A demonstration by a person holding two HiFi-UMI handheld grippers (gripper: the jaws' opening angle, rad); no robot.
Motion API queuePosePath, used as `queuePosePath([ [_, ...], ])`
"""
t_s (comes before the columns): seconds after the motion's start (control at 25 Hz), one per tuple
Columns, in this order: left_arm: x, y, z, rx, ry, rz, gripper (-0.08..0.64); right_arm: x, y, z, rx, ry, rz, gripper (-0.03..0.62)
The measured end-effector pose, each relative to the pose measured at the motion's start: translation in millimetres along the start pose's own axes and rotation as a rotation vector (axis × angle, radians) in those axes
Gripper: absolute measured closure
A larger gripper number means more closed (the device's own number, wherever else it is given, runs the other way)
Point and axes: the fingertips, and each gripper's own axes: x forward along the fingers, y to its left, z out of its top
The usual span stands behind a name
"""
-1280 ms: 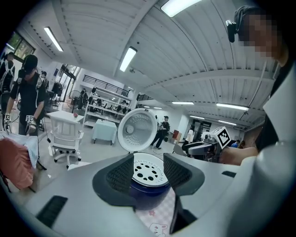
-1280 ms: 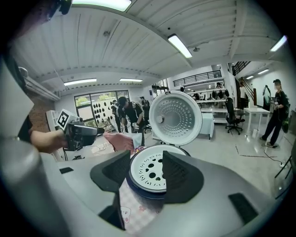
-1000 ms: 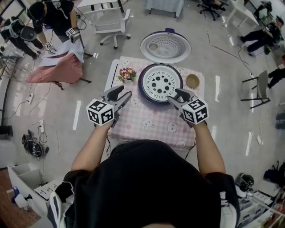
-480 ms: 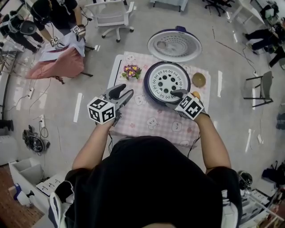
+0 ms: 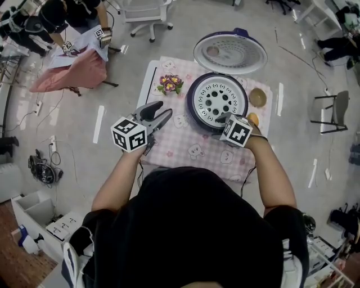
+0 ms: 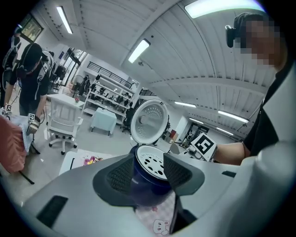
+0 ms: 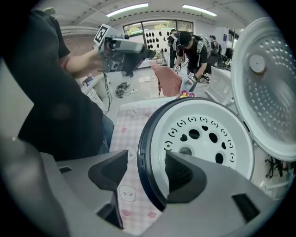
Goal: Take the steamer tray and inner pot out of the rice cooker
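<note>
Head view: my left hand-held gripper (image 5: pixel 165 110), jaws apart and empty, hovers over the desk (image 5: pixel 180 147), left of the cooker (image 5: pixel 190 104). My right hand-held gripper (image 5: pixel 224 118) is nearer, at its near rim. Only the right gripper view shows those jaws, just opened wider, straddling that rim. The tray (image 7: pixel 236 132) sits just inside, untouched; pot hidden.

A table (image 5: pixel 191 152) under a pink checked cloth printed with small cartoon faces; on its far left corner lies a bunch of purple and yellow flowers (image 5: pixel 169 84); on its far right corner sits a small tan bowl (image 5: pixel 257 97), with an orange round thing (image 5: pixel 253 119) just nearer; beyond the table's far left stands a white chair (image 5: pixel 147 14); well to its left a pink cloth (image 5: pixel 70 73) drapes a stand, a person in black (image 5: pixel 56 14) bent over it; right of the table, a grey chair (image 5: pixel 336 109); left of it, coiled cables (image 5: pixel 44 170) on the floor.
</note>
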Motion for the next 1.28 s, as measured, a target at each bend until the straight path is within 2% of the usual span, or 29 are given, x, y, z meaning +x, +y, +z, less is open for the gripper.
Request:
queuePosePath([
  [0.32, 6.7, 1.0, -4.3, -0.004, 0.008, -0.032, 0.345, 23.8, -1.6, -13.0, -0.101, 0.154, 0.023, 0.331],
  [0.64, 9.6, 1.6, -8.0, -0.001, 0.023, -0.042, 0.347, 24.0, 2.4, -11.0, -0.117, 0.157, 0.072, 0.359],
  [0.84, 12.5, -3.1, -8.3, 0.002, 0.03, -0.054, 0.347, 15.2, -1.9, -8.3, -0.119, 0.149, 0.056, 0.425],
  [1.08, 14.2, -6.0, -7.3, 0.003, 0.035, -0.06, 0.347, 5.9, -3.7, -4.5, -0.142, 0.158, 0.048, 0.437],
  [1.28, 12.7, -14.4, -8.2, 0.008, 0.039, -0.066, 0.347, -3.6, -8.3, -2.9, -0.175, 0.163, -0.005, 0.477],
])
